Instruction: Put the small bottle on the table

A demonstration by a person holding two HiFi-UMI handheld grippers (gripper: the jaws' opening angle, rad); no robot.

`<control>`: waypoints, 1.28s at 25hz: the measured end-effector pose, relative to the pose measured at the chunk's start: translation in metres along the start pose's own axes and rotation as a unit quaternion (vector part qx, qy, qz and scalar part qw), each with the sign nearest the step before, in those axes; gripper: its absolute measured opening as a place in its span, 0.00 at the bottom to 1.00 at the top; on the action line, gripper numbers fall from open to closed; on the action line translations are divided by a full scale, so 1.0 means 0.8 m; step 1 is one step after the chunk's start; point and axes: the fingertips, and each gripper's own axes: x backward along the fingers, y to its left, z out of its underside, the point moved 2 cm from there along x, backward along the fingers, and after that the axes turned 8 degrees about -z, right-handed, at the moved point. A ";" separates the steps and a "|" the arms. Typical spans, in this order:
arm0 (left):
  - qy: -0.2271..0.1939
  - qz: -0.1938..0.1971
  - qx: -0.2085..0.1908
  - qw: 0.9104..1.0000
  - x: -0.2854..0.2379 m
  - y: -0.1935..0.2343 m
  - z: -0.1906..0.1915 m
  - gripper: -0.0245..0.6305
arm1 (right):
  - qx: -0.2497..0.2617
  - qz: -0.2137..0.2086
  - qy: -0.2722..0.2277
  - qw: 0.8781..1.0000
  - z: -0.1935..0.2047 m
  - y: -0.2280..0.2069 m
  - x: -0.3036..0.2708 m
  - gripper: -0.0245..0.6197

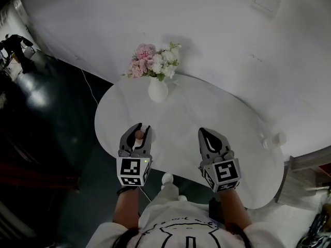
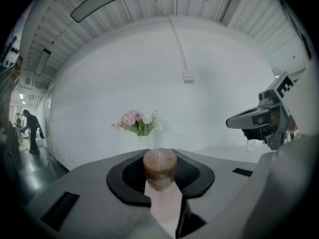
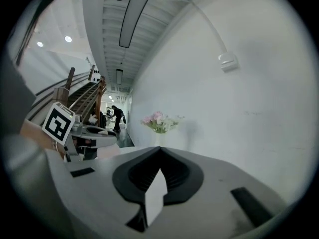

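A studio-like hall: plain white wall [image 1: 217, 30] at 12 o'clock, glossy dark floor [image 1: 46, 123] at 9 o'clock, ribbed ceiling [image 2: 149, 9] (long lamps [image 2: 119, 0] overhead), white table [image 1: 222, 118] with flowers [image 1: 154, 61].

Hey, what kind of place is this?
Probably a studio or showroom hall: plain white backdrop wall, glossy dark floor, white rounded table bearing a white vase of pink flowers.

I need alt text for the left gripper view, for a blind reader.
The left claw is shut on a small bottle with a brown cap. Beyond it are a vase of flowers and, at right, the right claw.
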 end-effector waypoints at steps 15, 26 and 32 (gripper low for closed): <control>0.071 -0.002 0.018 0.997 -0.076 0.044 0.093 0.21 | -0.017 -0.010 0.057 0.998 0.041 -0.006 -0.064 0.03; 0.114 0.003 0.018 0.993 -0.111 0.053 0.140 0.21 | -0.013 -0.021 0.084 0.996 0.060 -0.009 -0.092 0.03; 0.134 0.007 0.018 0.991 -0.127 0.056 0.156 0.21 | -0.020 -0.022 0.100 0.995 0.073 -0.010 -0.098 0.03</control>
